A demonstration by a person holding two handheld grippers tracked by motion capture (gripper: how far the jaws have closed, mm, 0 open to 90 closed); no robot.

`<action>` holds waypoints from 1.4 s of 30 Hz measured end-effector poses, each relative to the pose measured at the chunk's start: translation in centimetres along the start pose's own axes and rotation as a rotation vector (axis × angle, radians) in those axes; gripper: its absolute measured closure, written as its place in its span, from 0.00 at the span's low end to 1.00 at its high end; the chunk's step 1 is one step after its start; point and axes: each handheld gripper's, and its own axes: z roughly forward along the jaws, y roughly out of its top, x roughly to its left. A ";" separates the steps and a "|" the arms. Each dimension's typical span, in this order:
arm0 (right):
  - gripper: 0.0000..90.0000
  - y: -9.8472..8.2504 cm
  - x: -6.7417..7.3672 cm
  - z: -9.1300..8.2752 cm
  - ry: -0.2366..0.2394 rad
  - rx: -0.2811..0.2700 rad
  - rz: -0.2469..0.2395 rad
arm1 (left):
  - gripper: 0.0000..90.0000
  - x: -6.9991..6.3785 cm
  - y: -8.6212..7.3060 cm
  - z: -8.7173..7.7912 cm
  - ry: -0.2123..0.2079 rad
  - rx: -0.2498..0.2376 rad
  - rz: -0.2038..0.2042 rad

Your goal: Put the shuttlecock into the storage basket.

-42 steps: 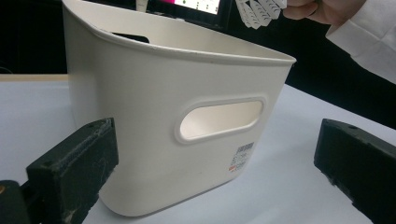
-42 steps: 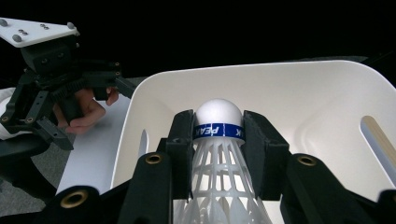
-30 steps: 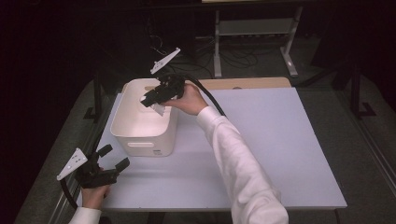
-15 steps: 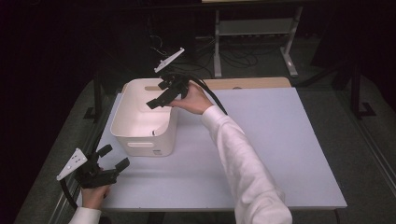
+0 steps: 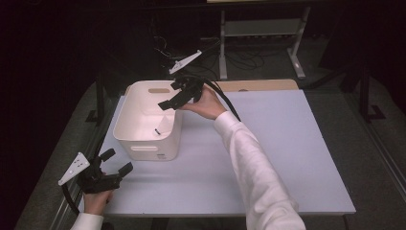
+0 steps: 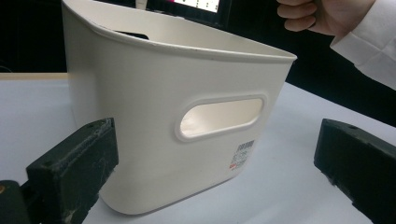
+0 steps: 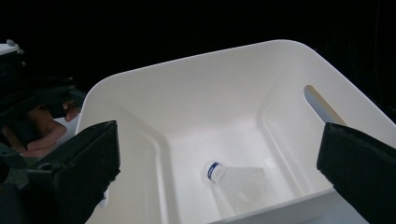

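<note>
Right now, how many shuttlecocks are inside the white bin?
1. A single shuttlecock lies on its side on the floor of the white bin, near the wall closest to the right tongs. None other shows.

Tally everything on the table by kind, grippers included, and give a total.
Bin: 1
Shuttlecock: 1, lying in the bin
Grippers: 2, left and right, both open and empty
Total: 4

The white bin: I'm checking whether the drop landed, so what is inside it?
One shuttlecock lies on its side on the floor of the white bin. The near wall hides the bottom corner closest to the right claw's camera.
</note>
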 end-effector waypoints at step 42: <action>0.00 -4.4 -0.6 -5.4 -0.082 -0.025 0.026 | 0.00 0.0 0.0 0.2 -0.001 0.009 0.014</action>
